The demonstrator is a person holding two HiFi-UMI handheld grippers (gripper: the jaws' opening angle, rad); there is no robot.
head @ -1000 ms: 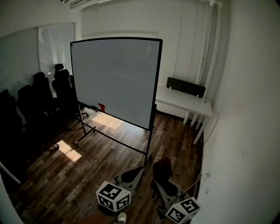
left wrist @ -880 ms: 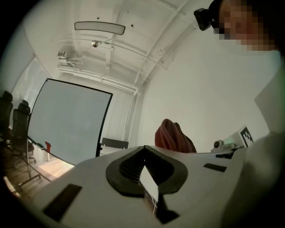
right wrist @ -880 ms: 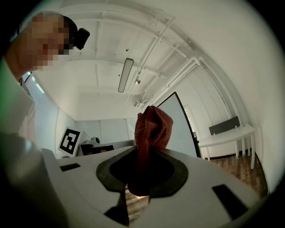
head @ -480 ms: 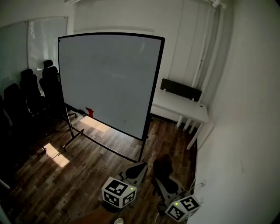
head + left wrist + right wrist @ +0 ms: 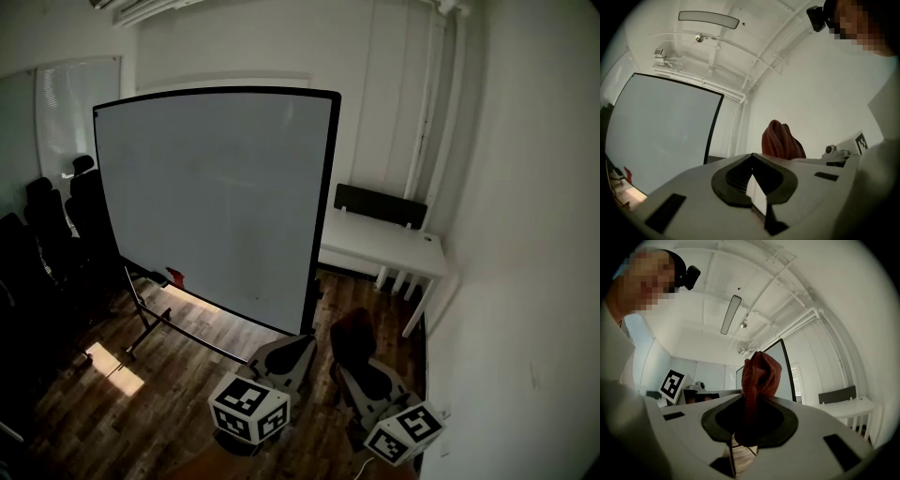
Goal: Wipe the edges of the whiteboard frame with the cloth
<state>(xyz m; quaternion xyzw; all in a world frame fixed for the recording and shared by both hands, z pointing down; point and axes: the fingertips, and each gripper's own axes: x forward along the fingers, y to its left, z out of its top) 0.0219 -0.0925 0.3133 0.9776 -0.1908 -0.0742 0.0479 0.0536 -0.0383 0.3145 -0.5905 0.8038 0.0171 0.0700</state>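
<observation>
Right hand-held gripper (image 5: pixel 749 401) pinches one red cloth (image 5: pixel 759 373); left hand-held gripper (image 5: pixel 751 158) closed, empty; one whiteboard (image 5: pixel 216 197).

Left tool (image 5: pixel 294 347), right tool (image 5: pixel 353 360): pale grey shells, black pads (image 5: pixel 729 176), white cubes (image 5: pixel 248 405) bearing black square markers; white top (image 5: pixel 616 362).

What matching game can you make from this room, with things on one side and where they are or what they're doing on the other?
Things:
1. big white whiteboard with black frame
2. dark red knitted cloth
3. left hand-held gripper
4. white rectangular desk

Place or state:
A. jaws shut, holding nothing
B. in the far corner of the room
C. standing upright on the wooden floor
D. pinched in the right hand-held gripper

Pairs: 1-C, 2-D, 3-A, 4-B
</observation>
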